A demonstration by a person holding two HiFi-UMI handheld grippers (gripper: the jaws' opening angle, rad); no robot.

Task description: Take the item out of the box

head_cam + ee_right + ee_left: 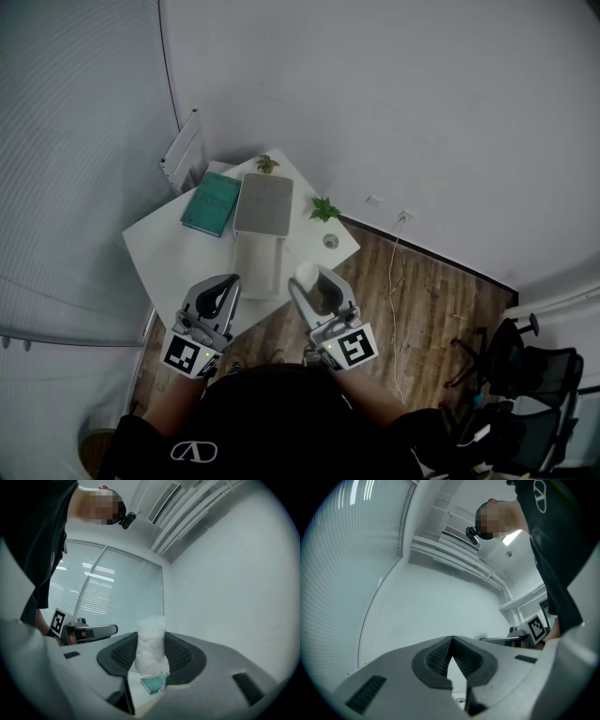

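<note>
Right gripper (312, 278): lower centre of the head view, clamped on the item, pads pressed against both of its sides.
Item (150, 641): white and crinkly, upright between the pads, top poking above them; out of the box, above the near edge of the table; lower end cut off by the gripper body in the right gripper view; no more than a small white knob in the head view.
Left gripper (452, 640): closed, tips together, nothing between them, only a thin wedge of light below the tips; lower left of centre in the head view, beside the right gripper and apart from it.
Box (259, 266): white, on the table just above the two grippers in the head view; inside too pale to make out.
Grey panel (263, 204): flat, at the far end of the box; lid or tray, impossible to tell.
Teal book (212, 202): flat, just left of the grey panel; one corner also in sight under the item in the right gripper view.
Table (155, 248): white; near corner hidden behind the left gripper.
Small plant (324, 209): right of the grey panel.
Second plant (267, 164): at the far edge of the table, blurred.
Round object (330, 241): below the small plant, too small to identify.
Person (272, 422): dark top across the bottom of the head view; hands mostly hidden under the marker cubes.
</note>
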